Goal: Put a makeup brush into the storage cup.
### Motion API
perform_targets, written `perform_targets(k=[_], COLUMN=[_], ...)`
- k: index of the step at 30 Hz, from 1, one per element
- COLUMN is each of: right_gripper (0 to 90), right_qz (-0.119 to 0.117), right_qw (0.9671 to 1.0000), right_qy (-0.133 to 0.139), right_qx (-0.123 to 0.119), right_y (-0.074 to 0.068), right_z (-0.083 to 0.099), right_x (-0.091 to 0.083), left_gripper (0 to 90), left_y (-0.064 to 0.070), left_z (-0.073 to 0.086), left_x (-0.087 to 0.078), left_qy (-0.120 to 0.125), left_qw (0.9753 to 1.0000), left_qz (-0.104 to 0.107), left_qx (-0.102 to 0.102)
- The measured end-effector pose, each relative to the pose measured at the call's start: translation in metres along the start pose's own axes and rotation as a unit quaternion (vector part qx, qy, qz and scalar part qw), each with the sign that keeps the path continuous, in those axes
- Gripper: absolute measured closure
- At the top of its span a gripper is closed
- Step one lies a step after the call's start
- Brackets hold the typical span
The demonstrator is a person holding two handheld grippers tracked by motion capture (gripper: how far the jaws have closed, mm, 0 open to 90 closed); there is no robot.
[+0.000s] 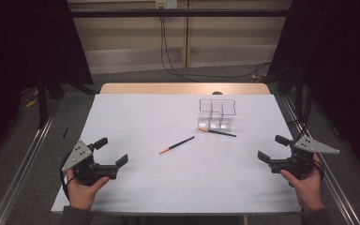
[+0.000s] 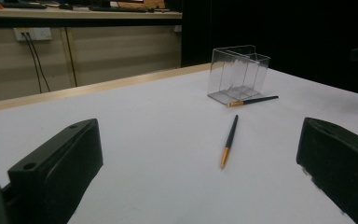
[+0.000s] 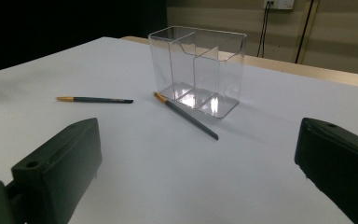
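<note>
A clear plastic holder (image 1: 217, 114) (image 2: 238, 73) (image 3: 196, 70) with compartments stands upright on the white table, right of centre and towards the back. One dark pencil with an orange end (image 1: 217, 132) (image 2: 253, 101) (image 3: 185, 115) lies against its front edge. A second one (image 1: 176, 145) (image 2: 229, 141) (image 3: 95, 99) lies loose near the table's middle. My left gripper (image 1: 113, 152) (image 2: 200, 172) is open at the front left, held by a hand. At the front right my right gripper (image 1: 272, 148) (image 3: 196, 172) is open too. Neither holds anything.
The white table (image 1: 136, 122) has a wooden strip along its far edge. Metal rails run along the floor on both sides. Dark curtains hang left and right, and cables (image 1: 168, 56) trail down the back wall.
</note>
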State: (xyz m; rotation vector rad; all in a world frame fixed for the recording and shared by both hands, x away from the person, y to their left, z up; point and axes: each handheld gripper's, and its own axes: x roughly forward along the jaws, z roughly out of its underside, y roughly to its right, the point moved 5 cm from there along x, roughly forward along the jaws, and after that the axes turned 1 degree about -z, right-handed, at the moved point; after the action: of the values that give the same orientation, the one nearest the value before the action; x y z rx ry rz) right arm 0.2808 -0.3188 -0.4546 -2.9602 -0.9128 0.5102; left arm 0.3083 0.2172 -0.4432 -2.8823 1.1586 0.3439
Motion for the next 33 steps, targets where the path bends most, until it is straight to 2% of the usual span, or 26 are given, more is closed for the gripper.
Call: perform_targets(k=[4,6,18,19,22,23,27,30,31,32,33], right_gripper=[0.0,0.0,0.0,0.0,0.0,0.0,0.0,0.0,0.0,0.0,0.0], right_qz=[-0.002,-0.005,-0.006,-0.007,-0.006,-0.005,-0.007,-0.006,-0.005,-0.007,-0.006], right_qw=[1.0000,1.0000,0.9999,0.9999,1.0000,1.0000,0.9999,0.9999,0.9999,0.9999,0.9999], right_qy=[-0.003,-0.003,-0.007,-0.009,-0.003,-0.002,-0.006,-0.006,-0.008,-0.005,-0.004], right_qx=[-0.006,-0.002,-0.006,-0.010,-0.005,-0.004,-0.008,-0.009,-0.008,-0.009,-0.008], right_y=[0.000,-0.002,-0.002,-0.002,-0.001,-0.001,-0.001,-0.002,-0.002,-0.003,-0.003], right_z=[0.001,0.001,0.001,0.001,-0.001,-0.001,0.000,0.000,0.000,0.000,0.000], right_x=[0.000,0.000,0.002,0.001,-0.001,-0.001,-0.001,-0.002,-0.003,-0.003,-0.004], left_gripper=[0.0,0.0,0.0,0.1,0.0,0.0,0.1,0.4,0.4,0.4,0.3], left_y=[0.001,0.000,0.003,0.002,0.004,0.005,0.007,0.009,0.010,0.010,0.012], left_z=[0.000,0.000,-0.003,-0.003,-0.004,-0.005,-0.009,-0.010,-0.010,-0.009,-0.010], left_x=[0.002,0.003,0.011,0.011,0.014,0.016,0.020,0.025,0.028,0.028,0.031], left_qy=[0.002,-0.003,0.004,0.001,0.002,0.005,0.011,0.005,0.005,-0.001,0.002], left_qw=[1.0000,1.0000,0.9999,1.0000,1.0000,0.9999,0.9998,0.9998,0.9997,0.9997,0.9997], left_qz=[0.003,0.004,0.002,0.003,0.005,0.010,0.010,0.017,0.020,0.023,0.021], left_qx=[-0.003,0.003,-0.014,-0.008,-0.007,-0.011,-0.015,-0.006,-0.011,-0.003,-0.011])
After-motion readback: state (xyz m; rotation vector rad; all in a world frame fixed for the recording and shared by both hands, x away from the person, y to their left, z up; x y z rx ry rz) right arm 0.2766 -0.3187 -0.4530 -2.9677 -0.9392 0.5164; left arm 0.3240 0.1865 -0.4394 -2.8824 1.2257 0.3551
